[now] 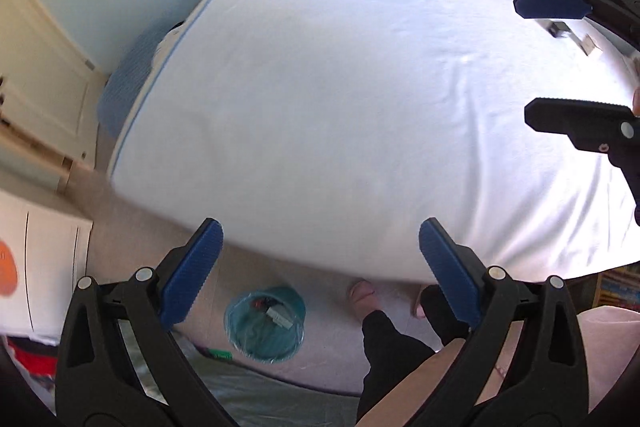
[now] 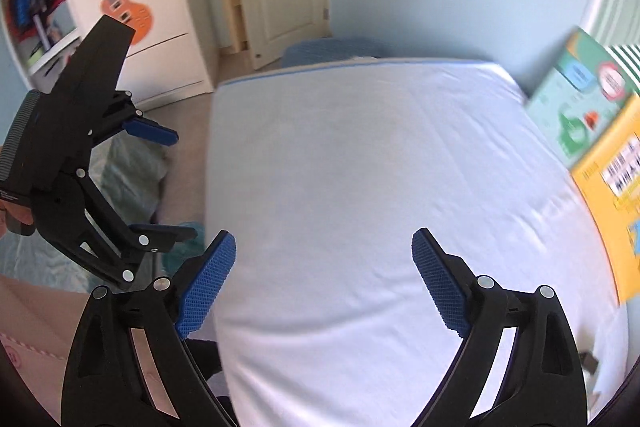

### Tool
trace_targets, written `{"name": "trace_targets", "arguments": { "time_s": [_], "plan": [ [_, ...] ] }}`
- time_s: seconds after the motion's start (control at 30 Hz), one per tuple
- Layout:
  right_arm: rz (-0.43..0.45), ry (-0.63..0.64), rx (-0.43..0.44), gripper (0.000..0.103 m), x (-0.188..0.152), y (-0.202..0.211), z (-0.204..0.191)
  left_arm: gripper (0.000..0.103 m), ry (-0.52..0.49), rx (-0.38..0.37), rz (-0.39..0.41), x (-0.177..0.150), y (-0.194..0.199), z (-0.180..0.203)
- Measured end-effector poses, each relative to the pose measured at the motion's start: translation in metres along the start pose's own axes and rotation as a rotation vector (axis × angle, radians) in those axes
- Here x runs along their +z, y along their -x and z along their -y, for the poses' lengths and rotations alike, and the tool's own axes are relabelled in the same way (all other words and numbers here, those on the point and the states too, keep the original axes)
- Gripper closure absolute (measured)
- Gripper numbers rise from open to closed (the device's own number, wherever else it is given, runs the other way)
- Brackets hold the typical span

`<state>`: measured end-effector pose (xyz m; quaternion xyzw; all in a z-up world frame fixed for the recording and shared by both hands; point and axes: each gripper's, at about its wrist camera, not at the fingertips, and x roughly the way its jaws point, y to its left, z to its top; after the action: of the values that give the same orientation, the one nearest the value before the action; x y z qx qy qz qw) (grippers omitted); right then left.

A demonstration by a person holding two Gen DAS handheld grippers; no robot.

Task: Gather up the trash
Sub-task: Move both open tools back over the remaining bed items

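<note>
Left wrist view looks down over the edge of the bed [image 1: 340, 87], where the left gripper [image 1: 320, 267] hangs with jaws spread wide and empty above the floor. Below it stands a teal bin [image 1: 266, 325] with scraps of trash inside, near the person's feet; the other view does not show this clearly. Right wrist view shows the right gripper [image 2: 324, 279] level over the mattress, jaws also wide and empty, with small dark scraps [image 2: 590, 361] near the sheet's right edge.

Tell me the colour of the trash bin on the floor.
Teal trash bin, clearest in the left wrist view.
</note>
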<state>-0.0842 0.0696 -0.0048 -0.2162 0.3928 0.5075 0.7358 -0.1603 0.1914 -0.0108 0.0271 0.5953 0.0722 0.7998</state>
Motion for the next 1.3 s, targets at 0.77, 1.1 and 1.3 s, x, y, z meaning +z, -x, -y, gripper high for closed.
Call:
{"name": "trace_targets", "arguments": {
  "time_s": [0.77,1.1,1.3],
  "plan": [
    [-0.025,-0.391,-0.334,0.014,-0.185,0.111,0.204,0.007,-0.392,-0.132,0.048,0.137,-0.021,0.243],
    [-0.038,-0.494,-0.403,0.014,-0.243,0.134,0.258,0.007,-0.482,-0.166,0.059,0.182,-0.033,0.312],
    [-0.032,-0.545,-0.419,0.014,-0.263,0.138,0.293,0.007,-0.525,-0.179,0.047,0.204,-0.044,0.344]
  ]
}}
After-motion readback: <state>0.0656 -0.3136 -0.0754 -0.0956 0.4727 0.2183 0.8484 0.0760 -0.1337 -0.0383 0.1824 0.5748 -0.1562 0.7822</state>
